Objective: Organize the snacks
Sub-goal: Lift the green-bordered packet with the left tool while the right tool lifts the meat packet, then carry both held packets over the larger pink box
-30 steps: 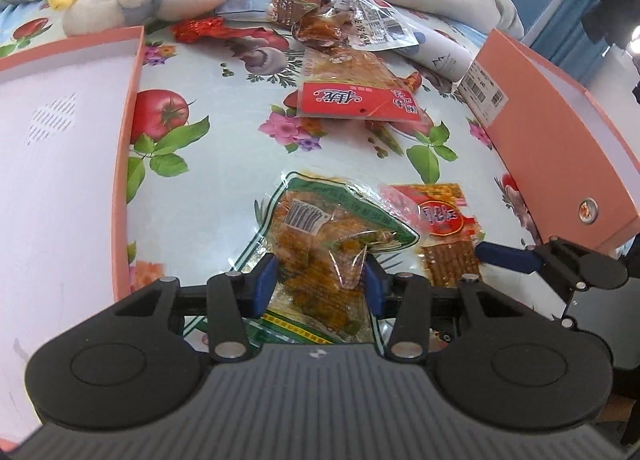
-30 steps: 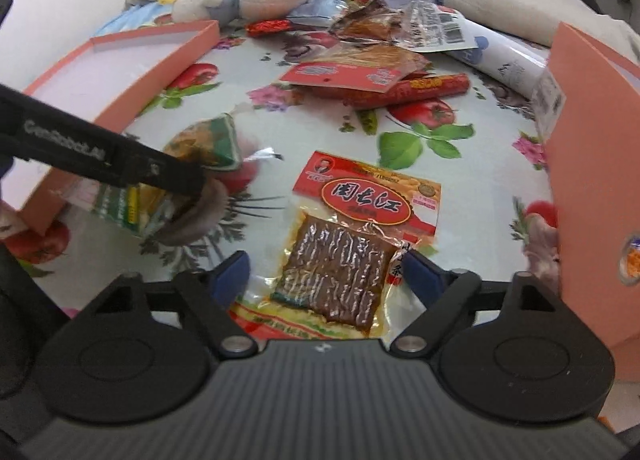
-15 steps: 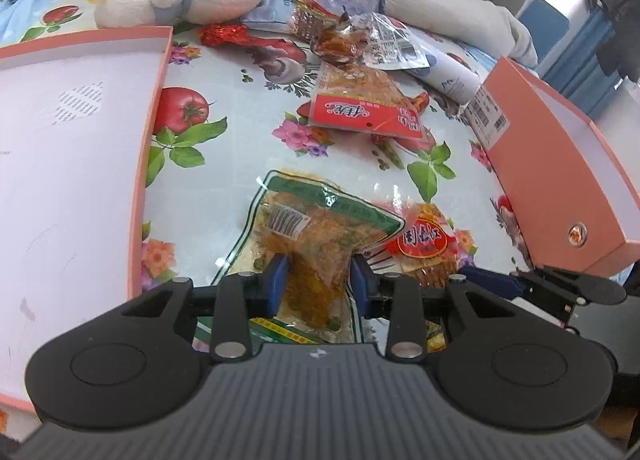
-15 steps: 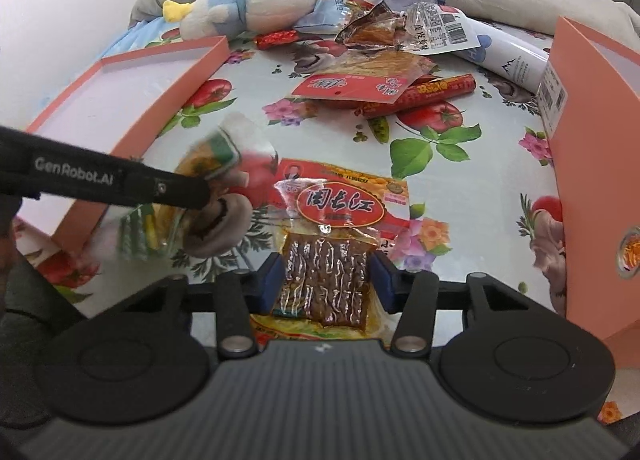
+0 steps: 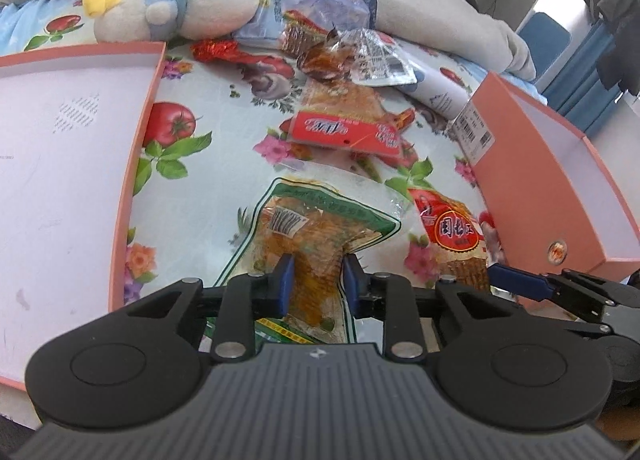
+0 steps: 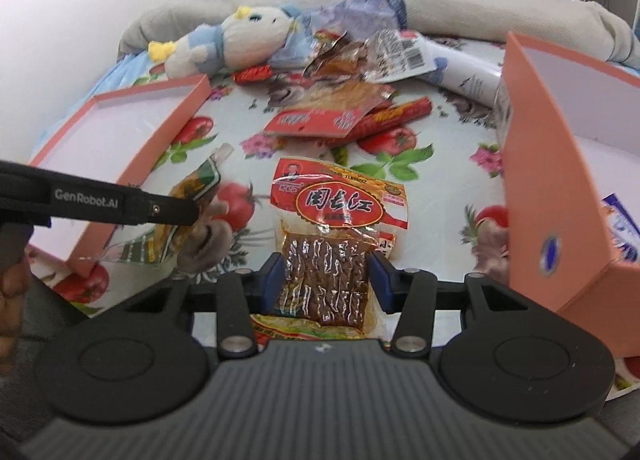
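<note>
Both packets have lifted off the flowered cloth [image 5: 208, 196]: green-edged packet [image 5: 320, 236] pinched in the just-closed left gripper [image 5: 316, 284], red packet [image 6: 332, 244] clamped in the right gripper [image 6: 328, 280]. Slick film held only at one end could slip free.

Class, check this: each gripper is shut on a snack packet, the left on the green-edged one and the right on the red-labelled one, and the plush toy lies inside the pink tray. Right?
Not quite. The plush toy lies outside the pink tray, beyond its far edge, as the left wrist view shows. The rest holds: the left gripper is shut on the green-edged packet, the right gripper on the red-labelled packet.
</note>
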Demonstrator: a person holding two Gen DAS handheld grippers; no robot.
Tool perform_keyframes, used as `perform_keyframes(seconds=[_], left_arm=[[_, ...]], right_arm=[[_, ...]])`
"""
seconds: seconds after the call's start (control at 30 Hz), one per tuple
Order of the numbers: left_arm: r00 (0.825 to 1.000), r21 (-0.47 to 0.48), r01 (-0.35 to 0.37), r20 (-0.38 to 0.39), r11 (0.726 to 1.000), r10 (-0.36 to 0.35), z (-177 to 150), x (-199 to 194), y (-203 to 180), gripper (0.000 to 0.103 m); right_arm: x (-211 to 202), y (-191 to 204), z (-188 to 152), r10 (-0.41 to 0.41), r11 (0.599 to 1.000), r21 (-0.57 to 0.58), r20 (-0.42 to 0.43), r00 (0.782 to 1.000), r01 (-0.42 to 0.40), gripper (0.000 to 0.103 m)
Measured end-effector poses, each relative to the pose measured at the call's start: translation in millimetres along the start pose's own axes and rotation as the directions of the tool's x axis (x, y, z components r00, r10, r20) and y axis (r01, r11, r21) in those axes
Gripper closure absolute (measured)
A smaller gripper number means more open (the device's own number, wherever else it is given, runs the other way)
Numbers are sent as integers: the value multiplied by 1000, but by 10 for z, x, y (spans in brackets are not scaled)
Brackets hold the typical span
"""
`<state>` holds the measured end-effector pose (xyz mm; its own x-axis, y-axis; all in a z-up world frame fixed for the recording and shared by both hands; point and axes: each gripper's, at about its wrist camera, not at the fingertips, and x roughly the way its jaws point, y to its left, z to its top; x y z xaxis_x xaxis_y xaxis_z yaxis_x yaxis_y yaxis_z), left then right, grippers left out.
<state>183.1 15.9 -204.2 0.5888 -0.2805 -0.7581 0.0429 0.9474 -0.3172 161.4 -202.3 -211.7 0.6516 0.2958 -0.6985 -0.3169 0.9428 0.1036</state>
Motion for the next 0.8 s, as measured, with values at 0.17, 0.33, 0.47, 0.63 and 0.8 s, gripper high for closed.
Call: perform_keyframes(seconds=[0.17, 0.33, 0.47, 0.63, 0.8], left_arm=[[1000, -16, 13, 29, 1000, -12, 91, -117, -136, 73], [998, -34, 34, 60, 999, -32, 239, -267, -314, 73], [995, -42, 53, 82, 998, -50, 456, -402, -502, 73], [988, -11, 78, 131, 997, -76, 795, -557, -848, 73], [977, 31, 116, 175, 993, -120, 1137, -635, -1245, 73]], right_arm=[[-170, -72, 148, -4, 1000, -2, 31, 1000, 4, 54], [-381, -162, 367, -10, 1000, -15, 69, 998, 12, 54], [-568, -266, 555, -24, 1000, -11, 106, 994, 26, 54], [-807, -480, 820, -53, 999, 17, 161, 986, 51, 54], [-1027, -677, 1063, -86, 996, 18, 217, 972, 84, 54]])
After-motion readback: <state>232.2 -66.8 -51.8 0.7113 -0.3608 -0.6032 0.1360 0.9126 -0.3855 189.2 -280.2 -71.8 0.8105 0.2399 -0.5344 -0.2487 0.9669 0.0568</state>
